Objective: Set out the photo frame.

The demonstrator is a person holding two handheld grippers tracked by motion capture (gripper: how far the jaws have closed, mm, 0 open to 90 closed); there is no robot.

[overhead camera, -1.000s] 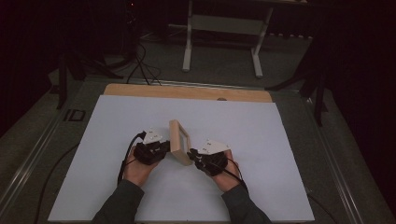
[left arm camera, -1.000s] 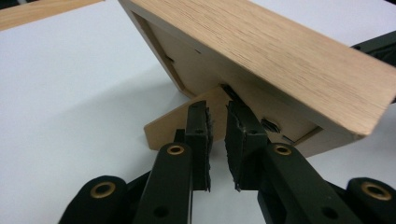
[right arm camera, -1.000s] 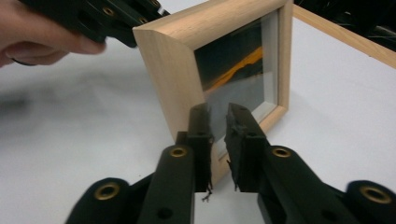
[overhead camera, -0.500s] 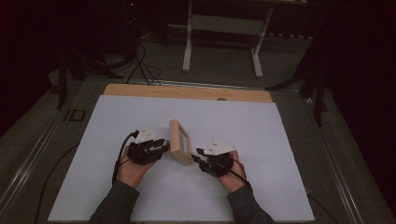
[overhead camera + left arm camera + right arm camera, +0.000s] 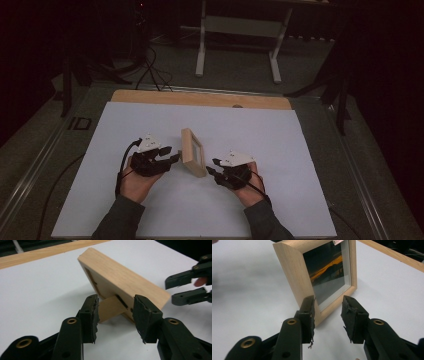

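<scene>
White table sheet [image 5: 280, 150] bore wooden picture frame [image 5: 193, 152], standing mid-sheet, propped on its back stand [image 5: 111, 308]. Left gripper [image 5: 170, 156] and right gripper [image 5: 212, 166] flanked it, jaws just opened, parted, gripping nothing.

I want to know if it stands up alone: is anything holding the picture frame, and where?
Nothing holds it. The picture frame stands on its back stand; the left hand-held gripper and right hand-held gripper, whose jaws just opened, are apart from it.
</scene>
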